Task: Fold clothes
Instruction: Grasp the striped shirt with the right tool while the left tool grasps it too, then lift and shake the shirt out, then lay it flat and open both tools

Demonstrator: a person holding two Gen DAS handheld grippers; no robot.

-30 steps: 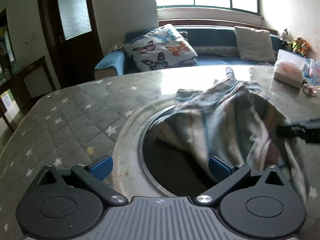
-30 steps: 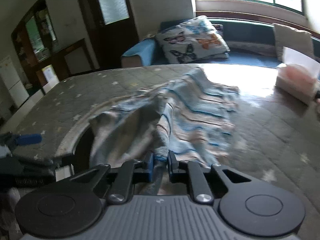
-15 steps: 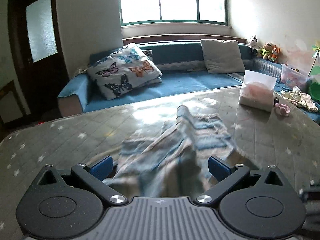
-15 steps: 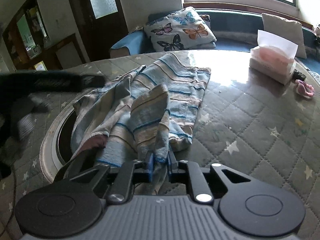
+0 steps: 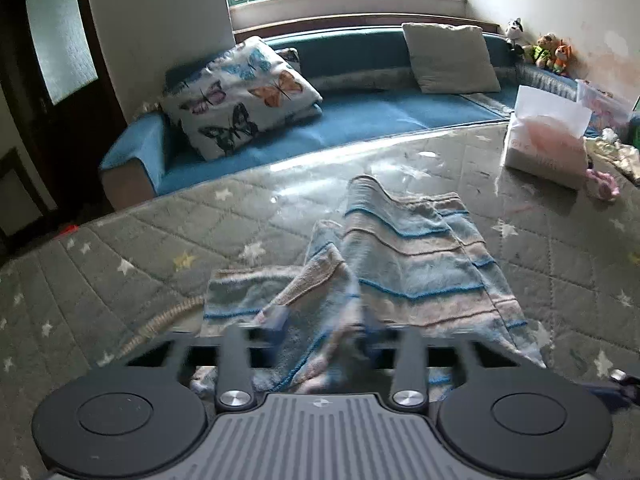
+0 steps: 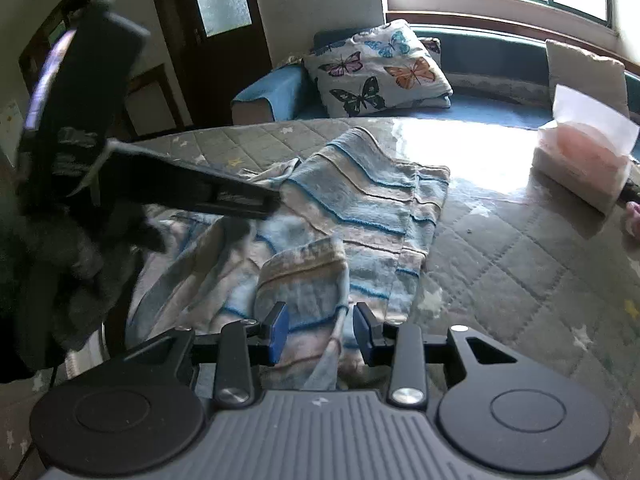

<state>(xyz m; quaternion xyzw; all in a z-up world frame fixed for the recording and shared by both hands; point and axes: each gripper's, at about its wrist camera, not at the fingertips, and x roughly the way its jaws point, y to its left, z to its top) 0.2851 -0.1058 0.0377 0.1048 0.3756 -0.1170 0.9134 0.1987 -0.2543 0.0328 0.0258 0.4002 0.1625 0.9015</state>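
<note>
The right tongs [image 6: 318,330] are opening off a raised fold of the striped garment [image 6: 360,208]; the left tongs [image 5: 322,326] are closing, blurred, on cloth nearest them. The garment lies rumpled on the quilted surface [image 5: 120,272], well short of the tissue box [image 5: 548,148]. Best secure the left grip before pulling flat.

fuzzy cloth on a shiny quilted counter

the striped garment [image 6: 360,208] is soft, nappy terry-like cloth in blue and beige. the counter [image 5: 120,264] has a quilted, star-printed cover under a glossy clear sheet that mirrors the window. the tongs [image 6: 320,328] are matt black plastic with smooth blue pads [image 6: 278,326] and bright metal pivot screws. the tissue pack [image 6: 580,168] is thin crinkly plastic with paper on top.
</note>
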